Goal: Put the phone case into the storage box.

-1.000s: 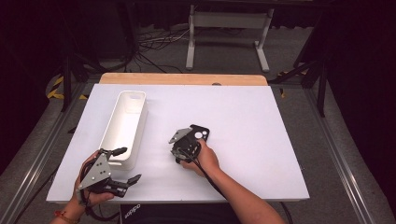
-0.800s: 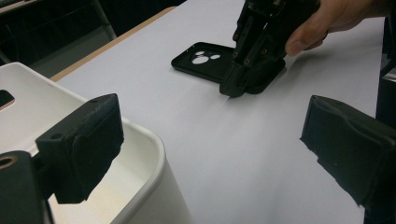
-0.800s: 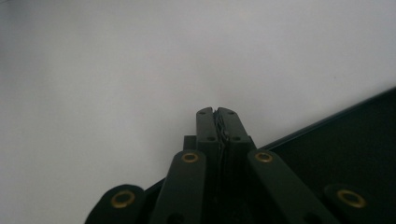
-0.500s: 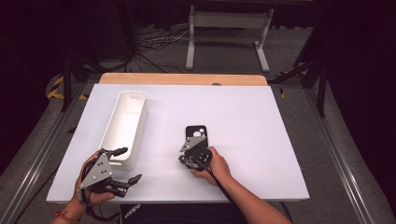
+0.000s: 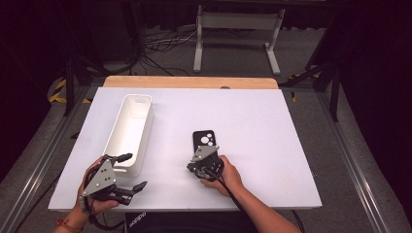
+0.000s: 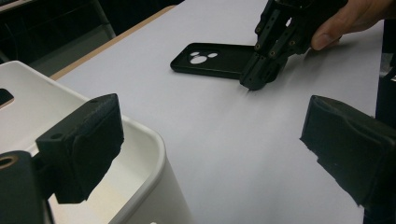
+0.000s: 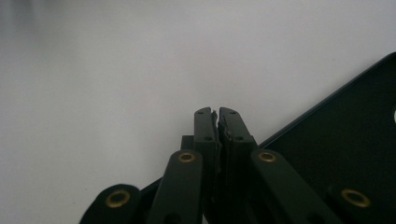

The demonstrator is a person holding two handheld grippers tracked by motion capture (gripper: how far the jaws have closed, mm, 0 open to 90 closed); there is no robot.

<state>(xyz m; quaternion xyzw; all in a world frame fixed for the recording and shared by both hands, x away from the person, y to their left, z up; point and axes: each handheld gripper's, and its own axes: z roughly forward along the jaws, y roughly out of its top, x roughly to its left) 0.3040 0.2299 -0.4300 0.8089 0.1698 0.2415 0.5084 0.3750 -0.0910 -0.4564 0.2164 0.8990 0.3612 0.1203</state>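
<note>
A black phone case [image 5: 204, 140] lies flat on the white table [image 5: 272, 145], its camera cut-out at the far end. My right gripper [image 5: 198, 165] stands at the case's near end with its jaws drawn together. In the right gripper view the jaws [image 7: 217, 112] cross the edge of the case [image 7: 345, 140], apparently pinching its thin rim. They have just been easing apart slightly. My left gripper [image 5: 136, 171] rests open at the front left, with nothing between its pads [image 6: 88, 140], beside the near end of a white tray [image 5: 145, 127].
The long white tray [image 6: 154, 149] runs front to back on the table's left half. A wooden strip [image 5: 189, 81] borders the far edge. Stand legs and cables lie on the floor beyond. Bare white surface stretches right of the case.
My right gripper has moved right with the phone case, which was tilted in it and now lies flat. The left gripper has stayed put.
</note>
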